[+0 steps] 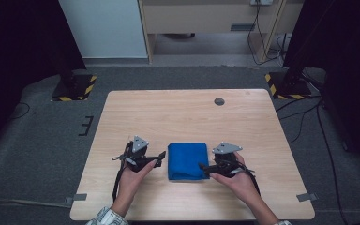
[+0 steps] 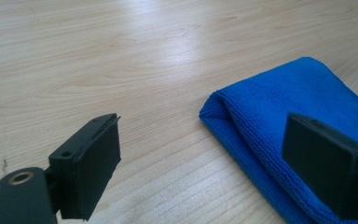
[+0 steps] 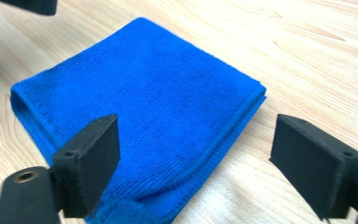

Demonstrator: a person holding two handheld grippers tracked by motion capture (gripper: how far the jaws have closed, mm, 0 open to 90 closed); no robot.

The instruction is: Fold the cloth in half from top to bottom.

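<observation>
**Both grippers off the folded cloth**

My left gripper (image 1: 160,158) and right gripper (image 1: 205,169) both stand open, gripping nothing, flanking the blue cloth (image 1: 187,161). It lies folded flat on the table (image 1: 192,112), likely just where I want it.

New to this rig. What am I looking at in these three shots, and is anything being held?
No robot arm here: a person holds a two-jaw tool in each hand. The high view looks down on the wooden table, with the left tool and right tool either side of a folded blue cloth. The other two pictures come from cameras riding on each tool, looking along its black jaws. In both, the jaws stand wide apart, one jaw of each over the cloth's edge, not pinching it. Nothing is held; the cloth lies flat on the table.
</observation>
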